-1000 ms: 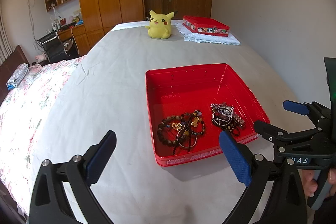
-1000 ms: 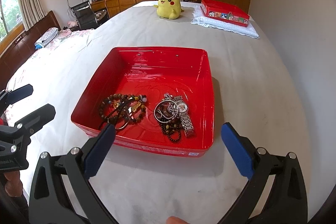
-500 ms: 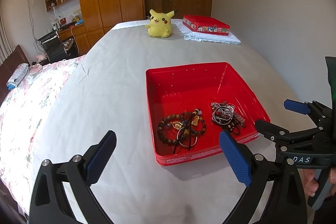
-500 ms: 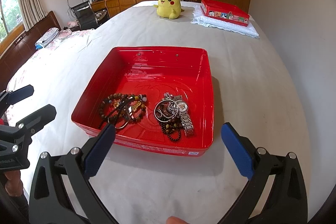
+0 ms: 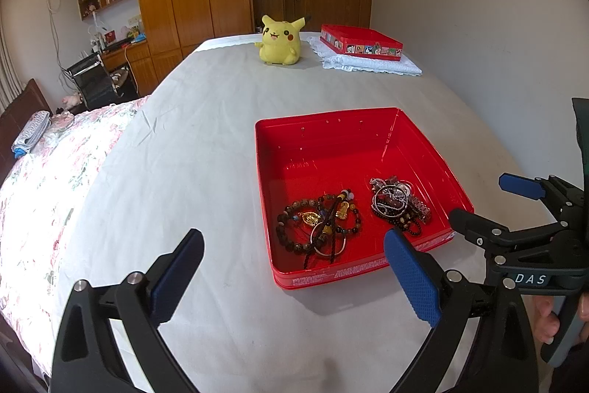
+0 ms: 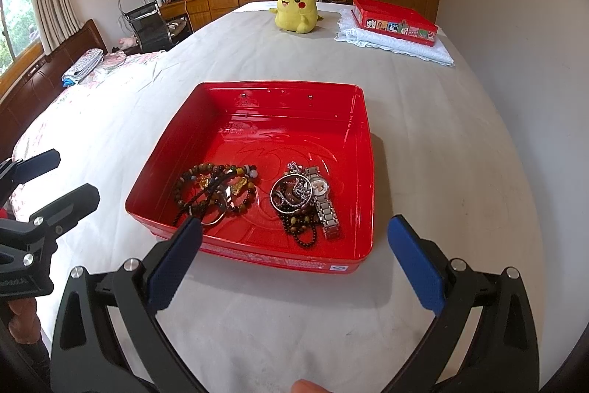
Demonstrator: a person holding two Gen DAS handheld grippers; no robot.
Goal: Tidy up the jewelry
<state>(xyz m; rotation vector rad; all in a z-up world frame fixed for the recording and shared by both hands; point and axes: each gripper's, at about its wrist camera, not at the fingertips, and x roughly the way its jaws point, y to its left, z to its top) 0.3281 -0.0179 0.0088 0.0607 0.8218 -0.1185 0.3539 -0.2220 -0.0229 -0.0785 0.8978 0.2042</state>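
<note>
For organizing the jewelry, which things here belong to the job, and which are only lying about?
For the job:
- red tray
- bead bracelets
- wristwatch
- chain pile
- red box
- left gripper, right gripper, both open

Lying about:
- yellow plush toy
- white cloth

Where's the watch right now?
In the right wrist view, the watch lies in the red tray, near its right wall, against the right-hand bead pile.

Left gripper (image 5: 294,277) and right gripper (image 6: 294,258) — both spread wide.
</note>
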